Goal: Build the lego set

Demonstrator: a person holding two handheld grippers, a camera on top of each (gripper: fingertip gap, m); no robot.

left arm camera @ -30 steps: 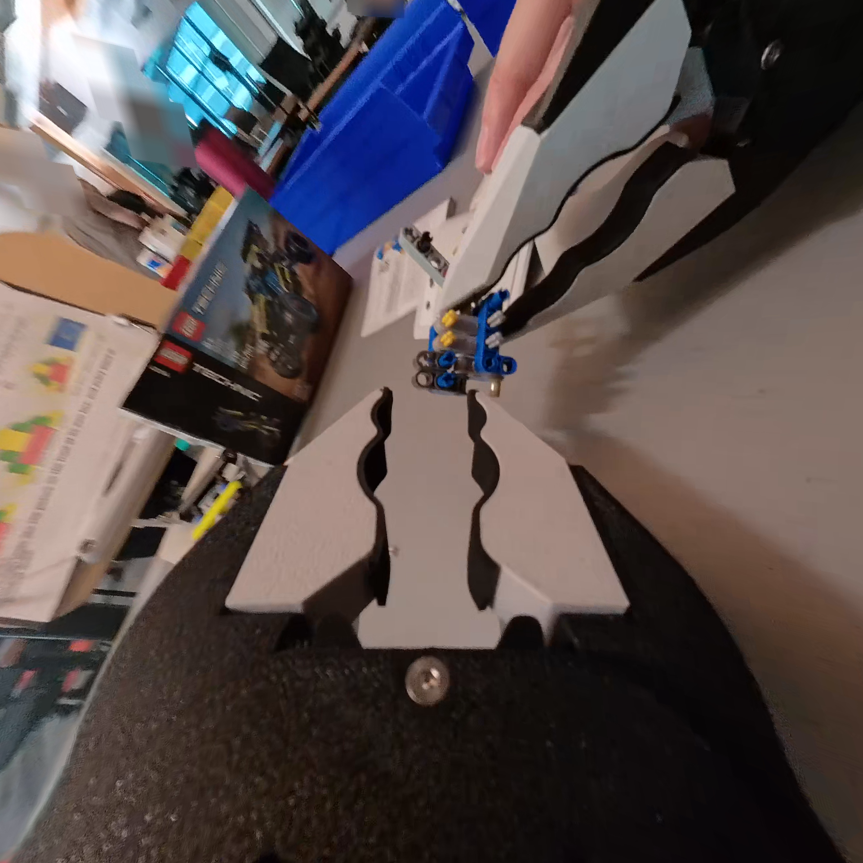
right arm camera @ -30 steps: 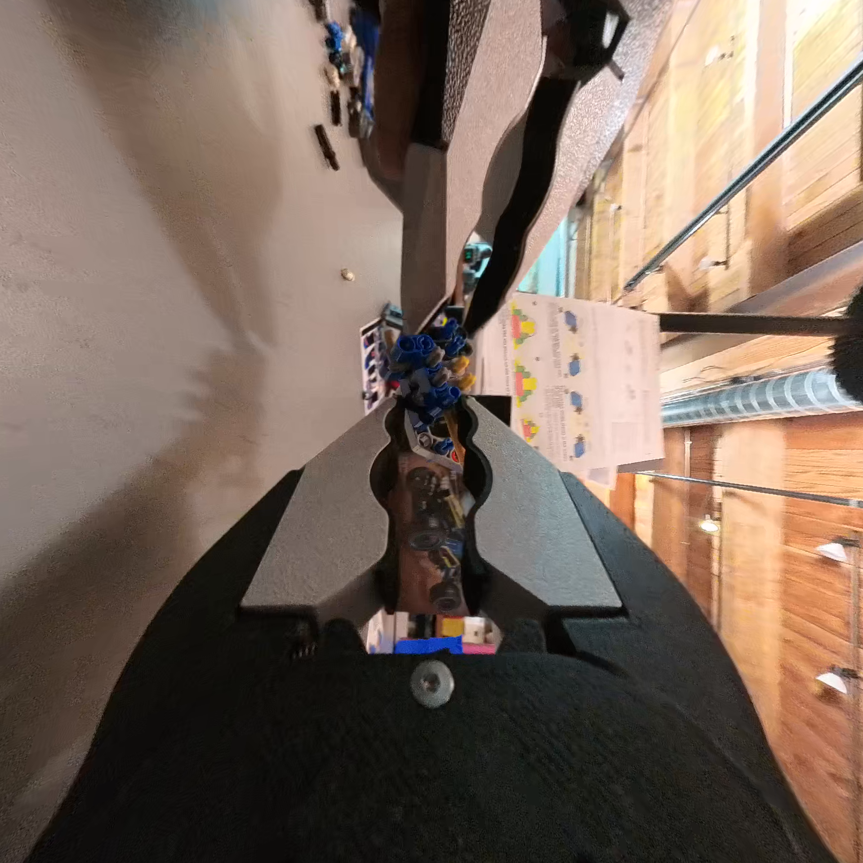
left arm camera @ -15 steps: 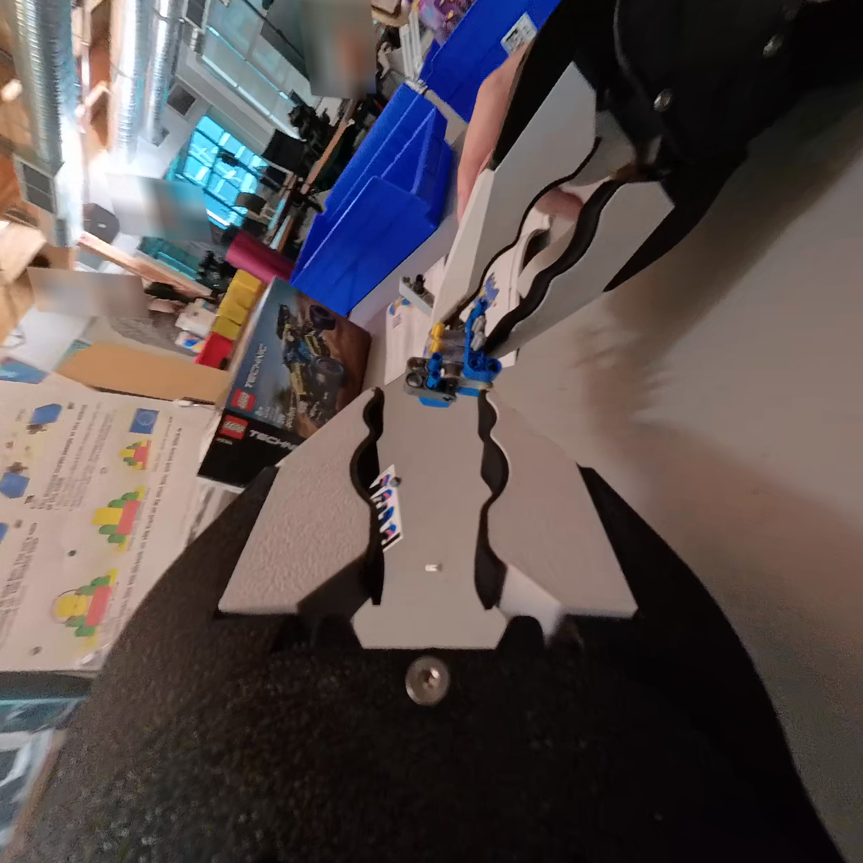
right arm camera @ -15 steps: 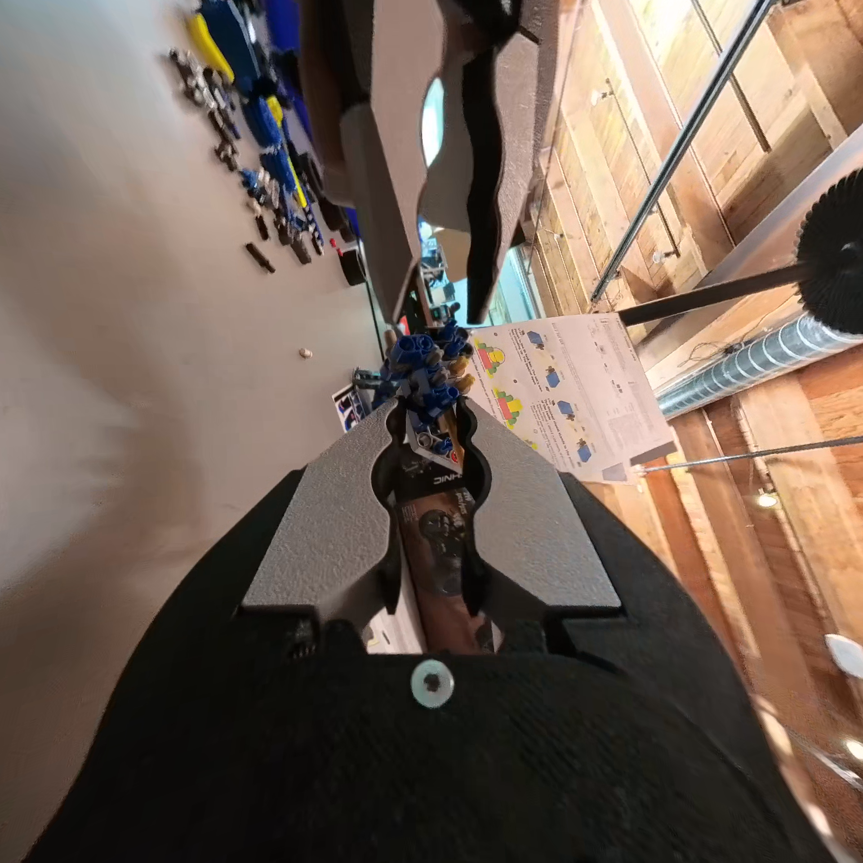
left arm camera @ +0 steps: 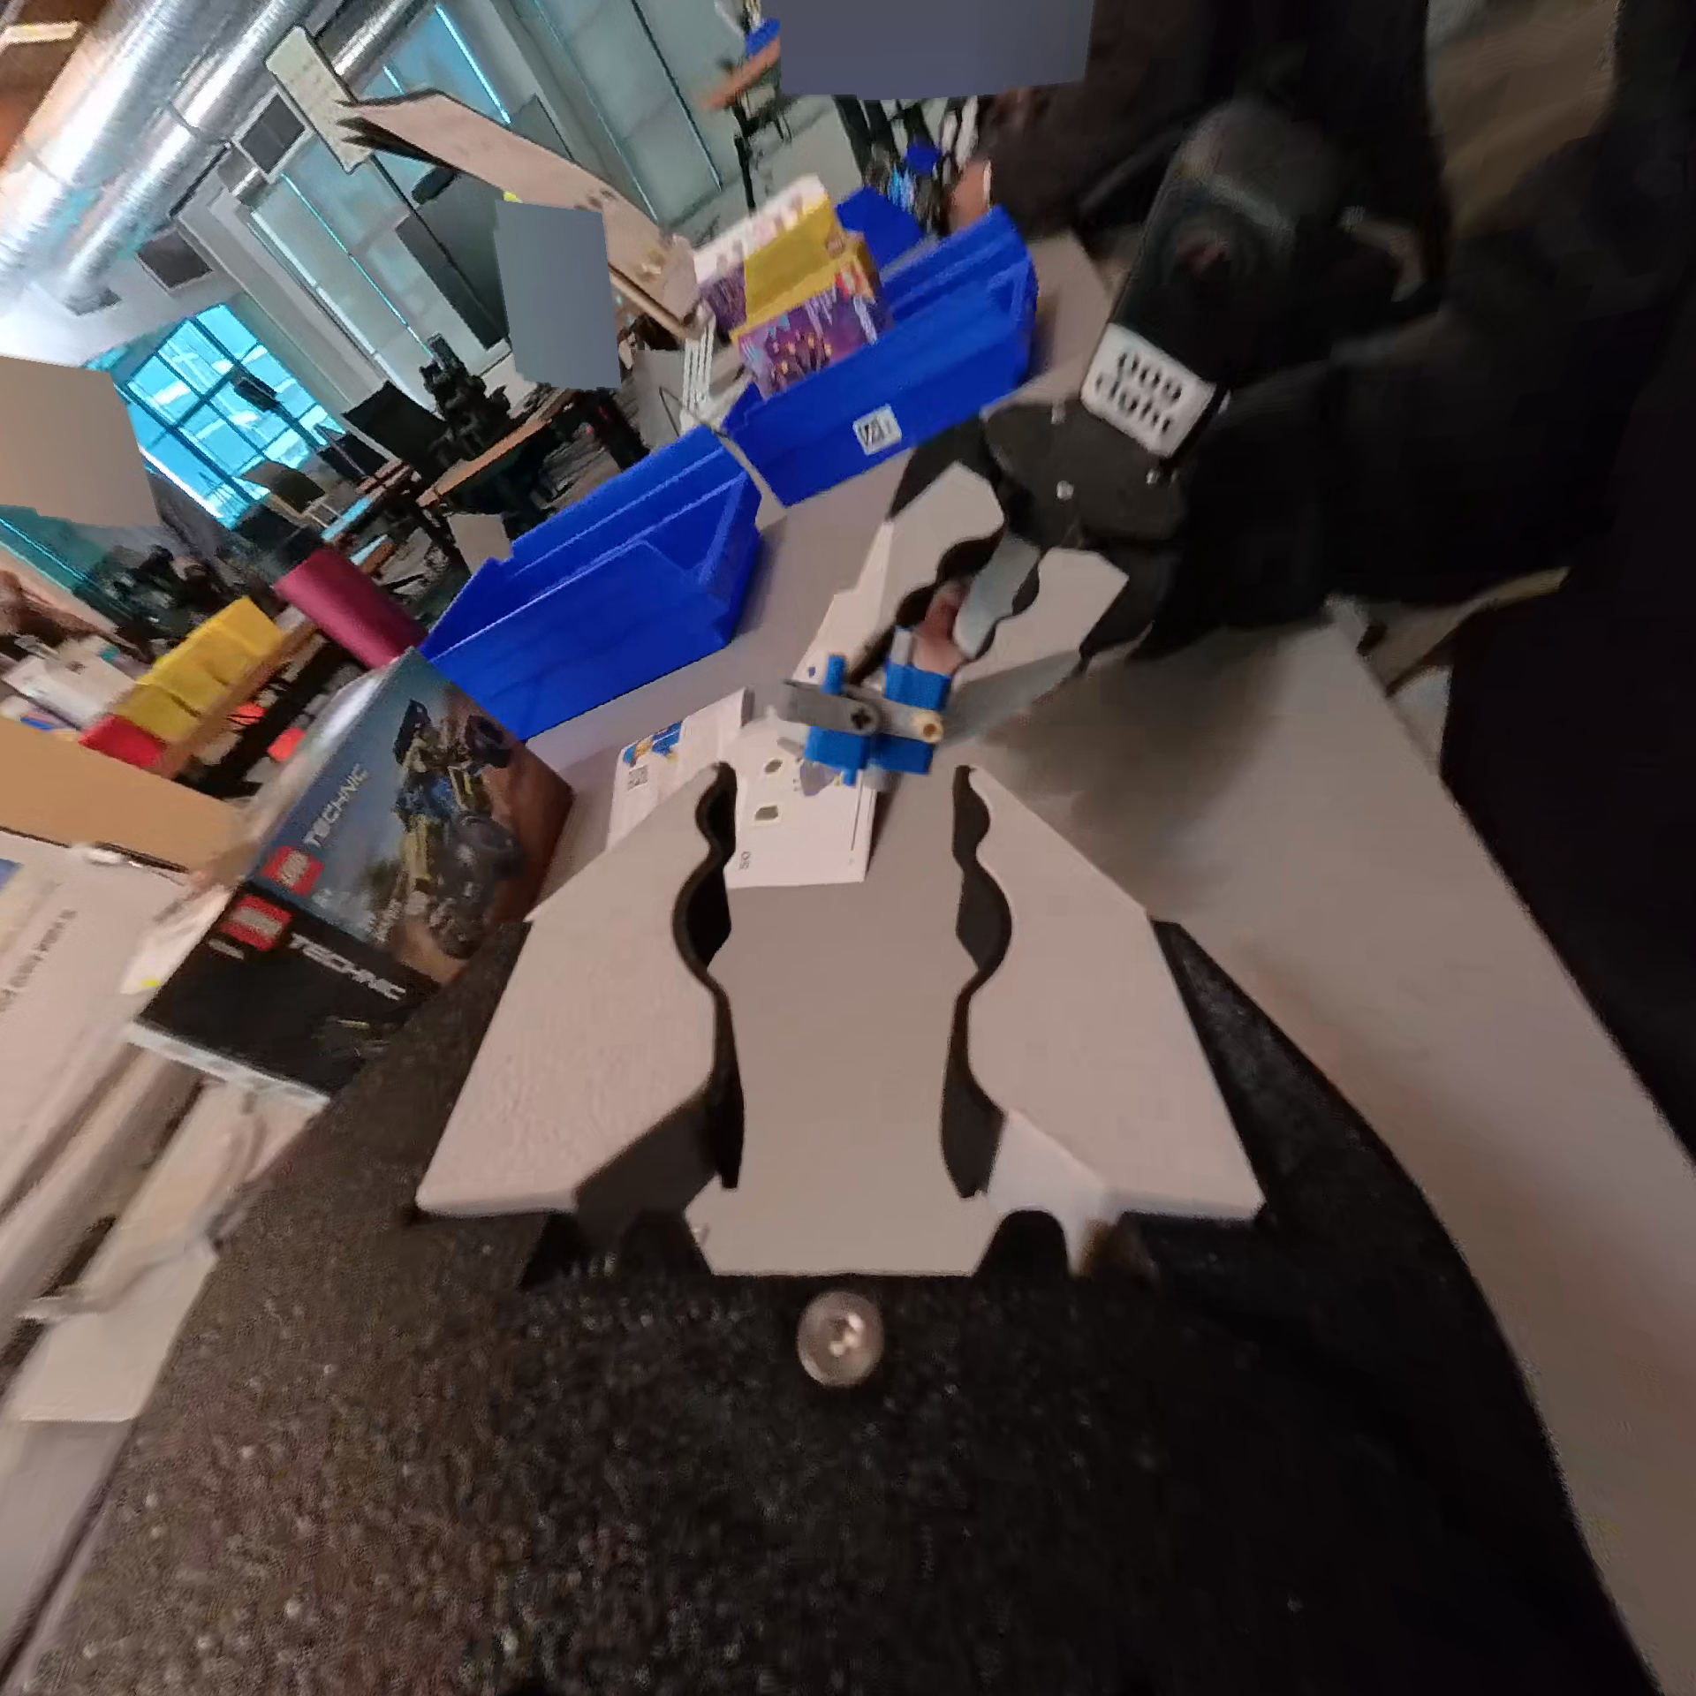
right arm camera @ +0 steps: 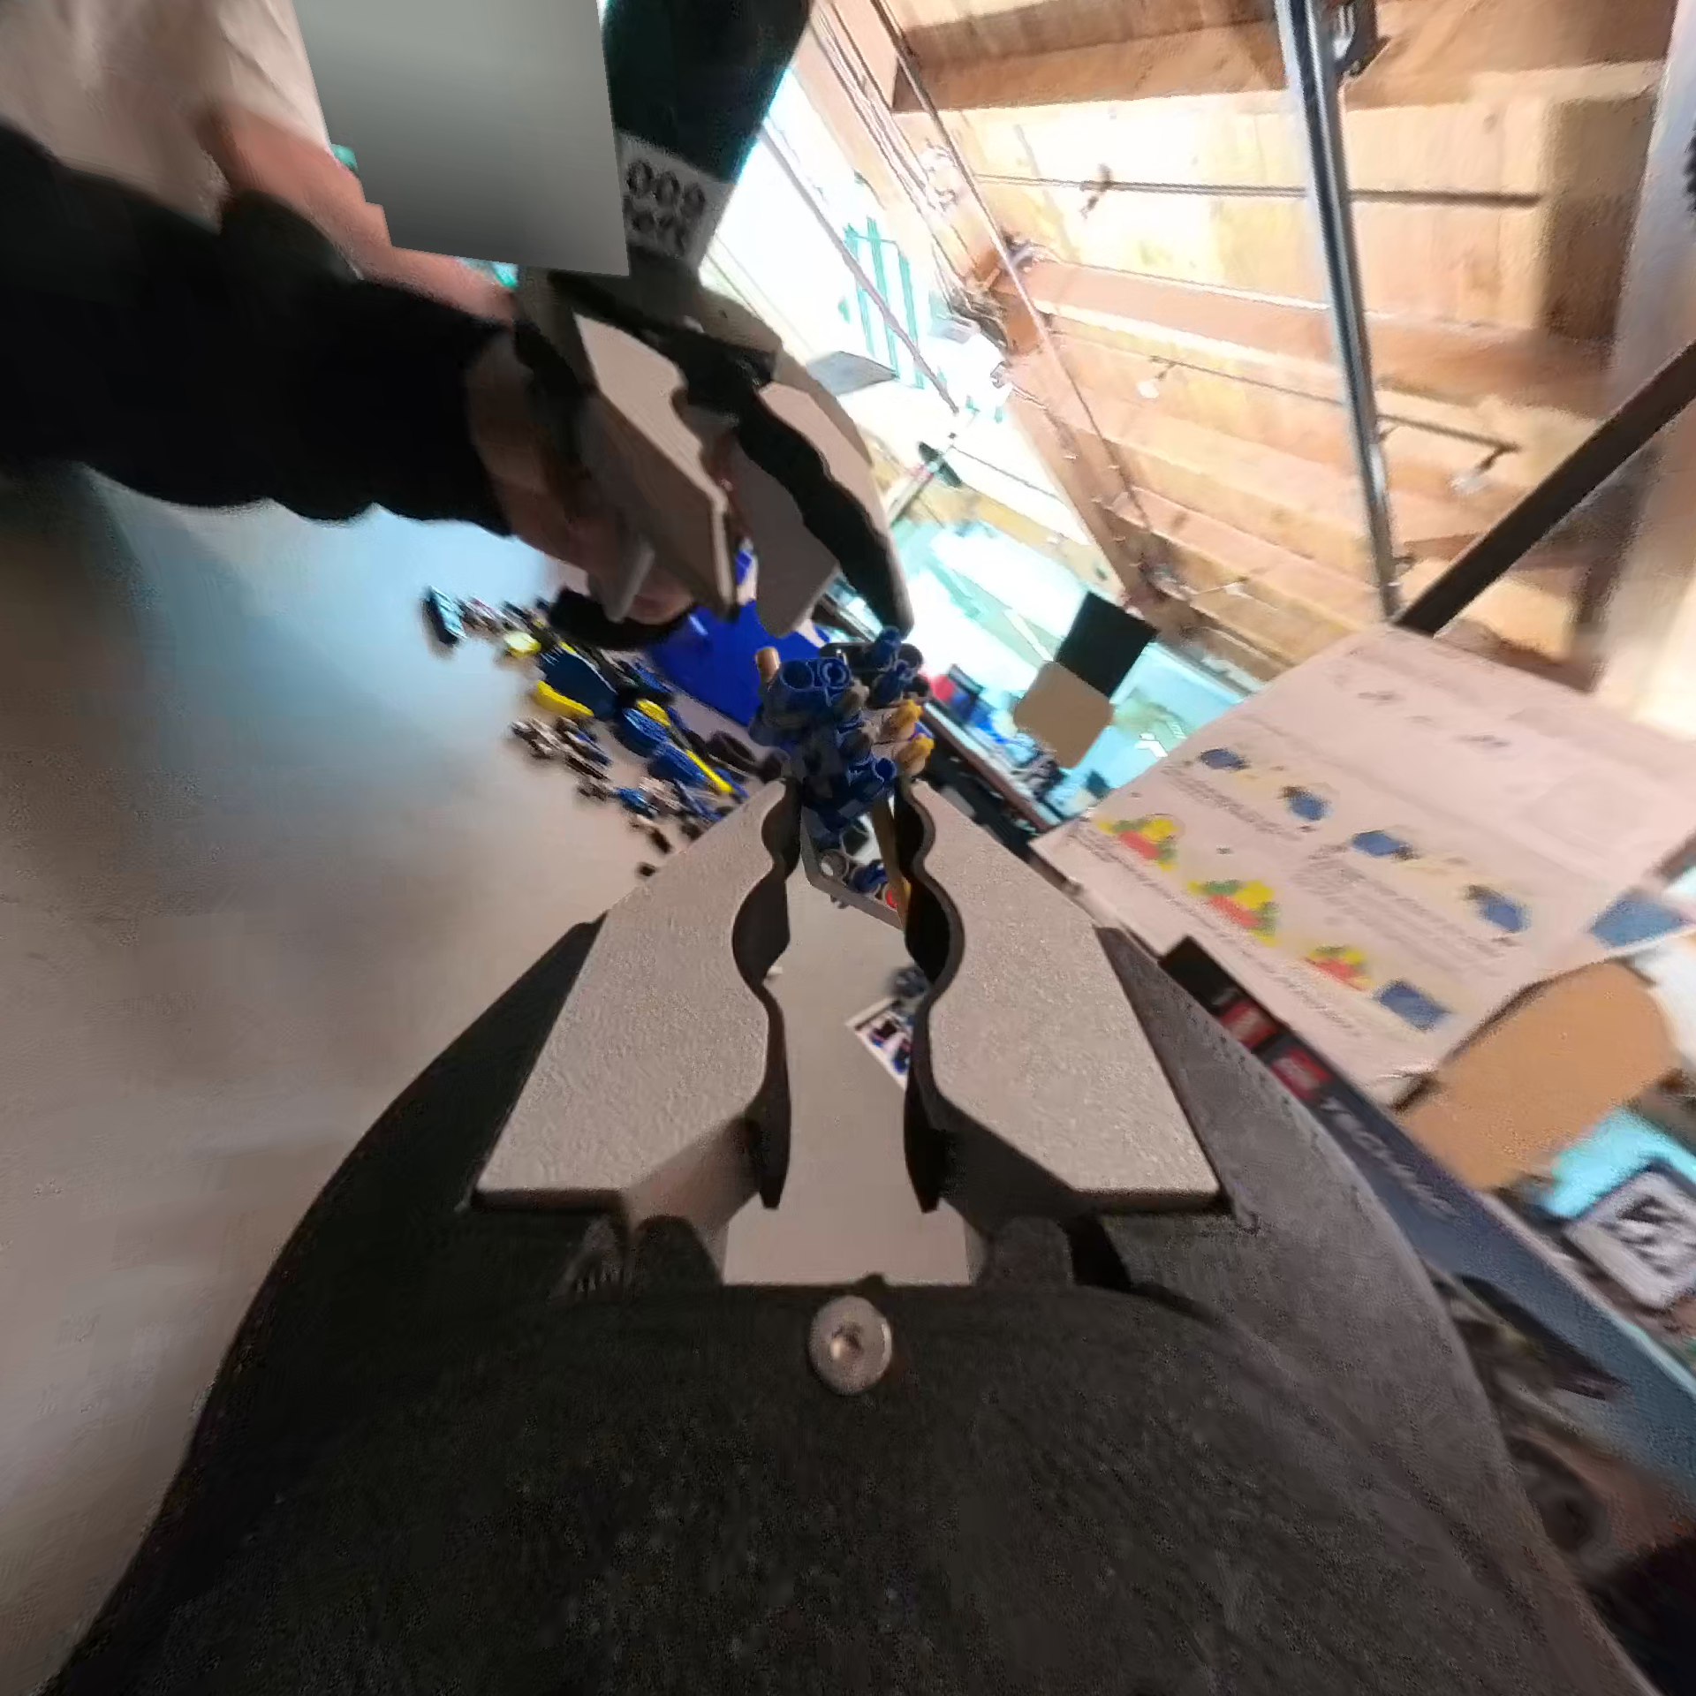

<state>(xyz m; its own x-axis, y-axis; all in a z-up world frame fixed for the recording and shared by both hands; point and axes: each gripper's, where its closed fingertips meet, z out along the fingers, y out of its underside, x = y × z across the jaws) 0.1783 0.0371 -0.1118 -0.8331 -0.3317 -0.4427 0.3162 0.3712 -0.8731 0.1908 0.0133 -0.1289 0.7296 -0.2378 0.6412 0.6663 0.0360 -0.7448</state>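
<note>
Though softened by motion blur, noted lego assembly (right arm camera: pixel 835 725) clamped between the tips of right tool (right arm camera: pixel 849 808), raised above tabletop (right arm camera: pixel 229 826).
- Long axis, right wrist view: runs straight out from the tips, away from camera, grey beam end pinched low between the fingers, blue cluster and yellow-tan pins at the far end.
- Long axis, left wrist view: lies crosswise, near level, grey beam end to the left, tan pin end to the right, blue connectors hanging below the middle.
- Left tool (left arm camera: pixel 844 780): fingers wide apart, nothing between; pointed at the assembly, which sits just beyond the tips.
- From right wrist view, left tool seen above and beyond the assembly, gripped by a hand (right arm camera: pixel 551 486) in a black sleeve; one finger tip close over the blue end. Touching or not: cannot tell.

Surroundings:
- Loose parts (right arm camera: pixel 624 725), blue, yellow and black, scattered on tabletop behind the assembly; too smeared to sort.
- Instruction booklet (left arm camera: pixel 798 826) flat under the assembly, partly covered by left tool's fingers.
- Lego box (left arm camera: pixel 367 881) upright at left; blue bins (left arm camera: pixel 624 587) behind it.
- Printed sheet (right arm camera: pixel 1331 826) at right, cut off by frame edge.
- Seated depth of the beam inside right tool hidden by the fingers.
</note>
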